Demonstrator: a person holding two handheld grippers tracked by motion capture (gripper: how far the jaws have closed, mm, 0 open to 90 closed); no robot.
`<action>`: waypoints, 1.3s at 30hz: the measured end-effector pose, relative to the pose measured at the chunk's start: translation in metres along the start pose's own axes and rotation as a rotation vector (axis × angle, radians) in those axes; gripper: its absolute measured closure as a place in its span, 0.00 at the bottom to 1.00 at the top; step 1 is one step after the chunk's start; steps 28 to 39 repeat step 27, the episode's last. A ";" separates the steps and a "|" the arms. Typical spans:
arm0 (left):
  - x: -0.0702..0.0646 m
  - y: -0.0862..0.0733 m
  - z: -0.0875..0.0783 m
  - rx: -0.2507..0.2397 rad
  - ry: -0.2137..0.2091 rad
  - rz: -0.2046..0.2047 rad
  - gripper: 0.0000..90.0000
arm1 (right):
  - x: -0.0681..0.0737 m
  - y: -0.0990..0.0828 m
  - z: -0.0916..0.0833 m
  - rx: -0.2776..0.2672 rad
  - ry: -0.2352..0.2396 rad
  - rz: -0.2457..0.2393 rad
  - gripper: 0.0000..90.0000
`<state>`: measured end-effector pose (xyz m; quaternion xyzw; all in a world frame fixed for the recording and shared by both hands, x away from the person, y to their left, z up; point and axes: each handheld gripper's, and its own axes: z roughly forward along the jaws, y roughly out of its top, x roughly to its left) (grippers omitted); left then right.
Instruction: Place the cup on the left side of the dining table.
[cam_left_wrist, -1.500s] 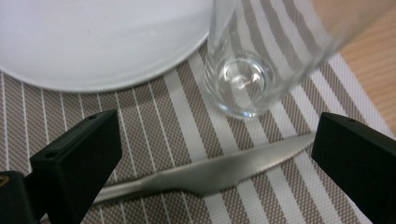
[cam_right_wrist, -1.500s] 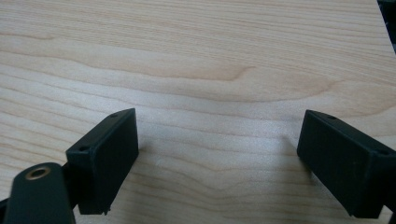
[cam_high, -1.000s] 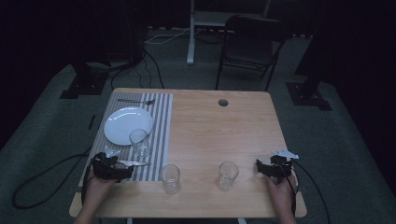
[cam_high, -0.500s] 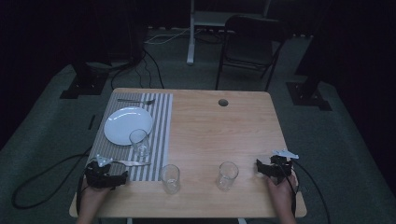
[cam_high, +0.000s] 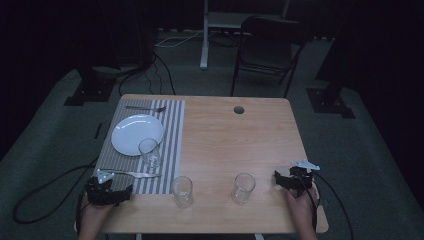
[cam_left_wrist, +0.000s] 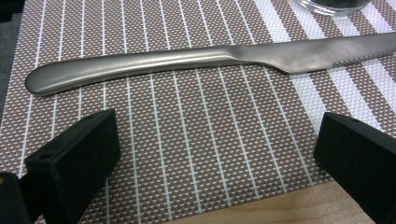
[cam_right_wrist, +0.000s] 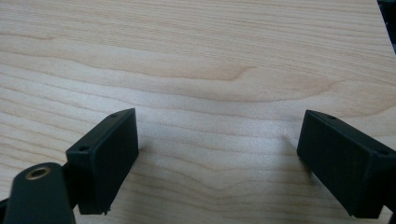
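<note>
My left gripper (cam_left_wrist: 215, 158) holds its jaws apart, just opened wider, nothing between them; the table knife (cam_left_wrist: 205, 60) lies on the striped placemat (cam_left_wrist: 196, 140) just beyond. Right gripper (cam_right_wrist: 217, 158) rests with jaws apart over bare worktop (cam_right_wrist: 196, 56). Next, I judge, I must either withdraw or straddle the knife's handle squarely.

Your knife (cam_left_wrist: 205, 58) lies flat on the striped placemat (cam_left_wrist: 196, 154), just ahead of your left gripper (cam_left_wrist: 215, 154), crosswise to its wide-parted jaws and clear of both. It is a plain table knife of dull brushed metal, one piece from end to end. In the left gripper view its rounded handle end sits beyond the left jaw, and the blade runs off past the right jaw, its tip out of frame. From above, the knife (cam_high: 131, 173) rests near the mat's front edge, handle beside that gripper (cam_high: 107, 190) and blade pointing away toward the table's middle.
</note>
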<state>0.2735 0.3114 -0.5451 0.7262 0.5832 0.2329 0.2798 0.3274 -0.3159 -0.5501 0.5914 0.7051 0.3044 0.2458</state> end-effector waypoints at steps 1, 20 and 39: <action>0.000 -0.001 0.000 -0.008 0.001 -0.001 0.01 | 0.000 0.000 0.000 0.000 0.000 0.000 0.14; 0.000 -0.002 -0.001 -0.011 0.001 -0.003 0.01 | 0.000 0.000 0.000 0.000 0.000 0.000 0.14; 0.000 -0.002 -0.001 -0.010 0.001 -0.003 0.01 | 0.000 0.000 0.000 0.000 0.000 0.000 0.14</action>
